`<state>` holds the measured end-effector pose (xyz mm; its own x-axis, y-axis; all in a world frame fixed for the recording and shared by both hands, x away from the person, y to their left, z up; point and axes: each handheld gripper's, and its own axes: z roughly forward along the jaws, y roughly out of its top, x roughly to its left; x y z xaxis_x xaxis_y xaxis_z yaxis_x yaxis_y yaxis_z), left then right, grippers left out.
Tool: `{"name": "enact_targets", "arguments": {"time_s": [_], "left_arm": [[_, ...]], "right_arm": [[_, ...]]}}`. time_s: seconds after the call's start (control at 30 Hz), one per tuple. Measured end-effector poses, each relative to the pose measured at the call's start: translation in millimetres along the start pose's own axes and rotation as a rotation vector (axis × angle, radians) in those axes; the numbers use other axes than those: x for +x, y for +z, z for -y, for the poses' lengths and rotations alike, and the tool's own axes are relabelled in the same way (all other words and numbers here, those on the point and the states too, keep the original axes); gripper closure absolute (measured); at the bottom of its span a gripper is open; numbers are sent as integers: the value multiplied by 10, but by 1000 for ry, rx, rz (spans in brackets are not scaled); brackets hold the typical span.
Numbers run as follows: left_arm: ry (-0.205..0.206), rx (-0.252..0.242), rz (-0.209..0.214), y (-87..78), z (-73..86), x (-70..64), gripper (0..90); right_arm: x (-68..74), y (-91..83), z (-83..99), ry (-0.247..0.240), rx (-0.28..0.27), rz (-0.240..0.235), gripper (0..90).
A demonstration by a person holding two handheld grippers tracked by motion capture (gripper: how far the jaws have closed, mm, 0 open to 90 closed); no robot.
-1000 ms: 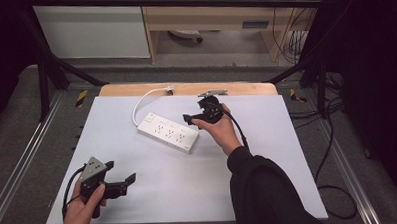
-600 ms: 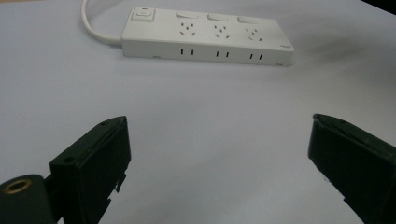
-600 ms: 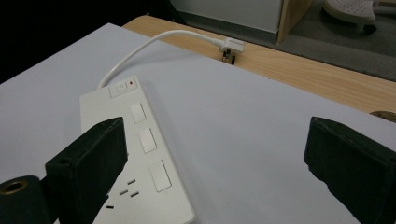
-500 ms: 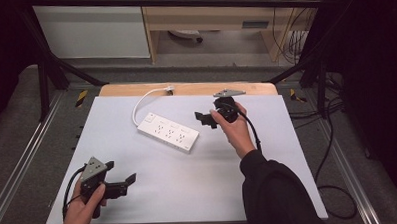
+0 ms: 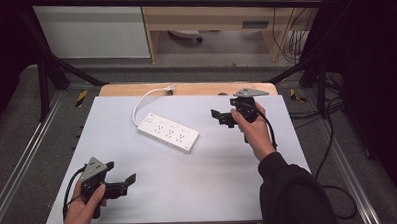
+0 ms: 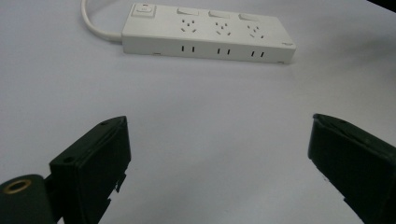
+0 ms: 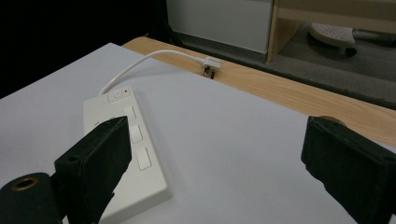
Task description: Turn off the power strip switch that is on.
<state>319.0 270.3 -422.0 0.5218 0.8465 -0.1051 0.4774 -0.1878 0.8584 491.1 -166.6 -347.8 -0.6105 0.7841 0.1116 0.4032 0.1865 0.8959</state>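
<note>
Black jaws of the right gripper point(image 5: 219, 118) are seen spread wide apart with nothing between them, held above the table's far right part by the right hand point(image 5: 255, 132); its grey three-cornered plate is turned upward. The left gripper point(image 5: 129, 182) is held low at the near left corner by the left hand point(image 5: 80, 211), its jaws likewise wide apart and unloaded. A white power strip point(image 5: 168, 132) lies flat on the table, slanted, between the two grippers but nearer the right one and touched by neither. Three socket groups, each with its own rocker switch, and a master switch at the cord end are noted in the left gripper view point(image 6: 208, 33); a small mark at the strip's far end is too small to be read. No other writing is legible. The white cord point(image 5: 145, 98) curves from the strip to a plug point(image 5: 169, 89) resting on the wooden edge strip point(image 5: 195, 88) at the far side. The table point(image 5: 189, 187) is covered in a pale grey-white sheet. In the right gripper view, the strip point(image 7: 126, 154) is seen end-on beside the plug point(image 7: 211, 63), with a white cabinet and wooden shelving beyond; dark floor, metal rails and loose cables are recorded around the table in the high view.
</note>
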Motion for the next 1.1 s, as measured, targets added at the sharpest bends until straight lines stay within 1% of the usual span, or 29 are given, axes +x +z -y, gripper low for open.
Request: {"name": "enact_targets", "arguments": {"time_s": [0.07, 0.17, 0.33, 0.4, 0.5, 0.63, 0.73, 0.83, 0.97, 1.03, 1.1], "left_arm": [[4, 2, 3, 1, 2, -1, 59], [3, 2, 4, 12, 3, 2, 59], [-4, 3, 1, 12, 10, 2, 59], [-3, 5, 0, 10, 12, 0, 59], [-3, 4, -1, 7, 13, -1, 59], [-6, 3, -5, -1, 13, 7, 58], [-15, -3, -6, -8, 10, 15, 58], [-12, -5, -3, -8, 7, 13, 58], [-8, -3, -5, -3, 10, 10, 58], [-10, -5, -4, -6, 10, 12, 58], [-12, -5, -7, -10, 9, 17, 58]], "right_arm": [[-23, -94, 15, -2, -10, 1, 81], [-55, -257, 51, 13, -38, -5, 78], [-110, -484, 113, 1, -51, 0, 66], [-132, -561, 143, -5, -62, 14, 63], [-169, -679, 187, 6, -94, 25, 60], [-212, -821, 264, -4, -122, 51, 61], [-250, -923, 329, -4, -127, 71, 54], [-283, -1013, 399, -6, -135, 95, 39], [-307, -1145, 490, 4, -161, 105, 25], [-311, -1205, 541, -3, -176, 112, 21], [-311, -1260, 593, -13, -179, 117, 20]]}}
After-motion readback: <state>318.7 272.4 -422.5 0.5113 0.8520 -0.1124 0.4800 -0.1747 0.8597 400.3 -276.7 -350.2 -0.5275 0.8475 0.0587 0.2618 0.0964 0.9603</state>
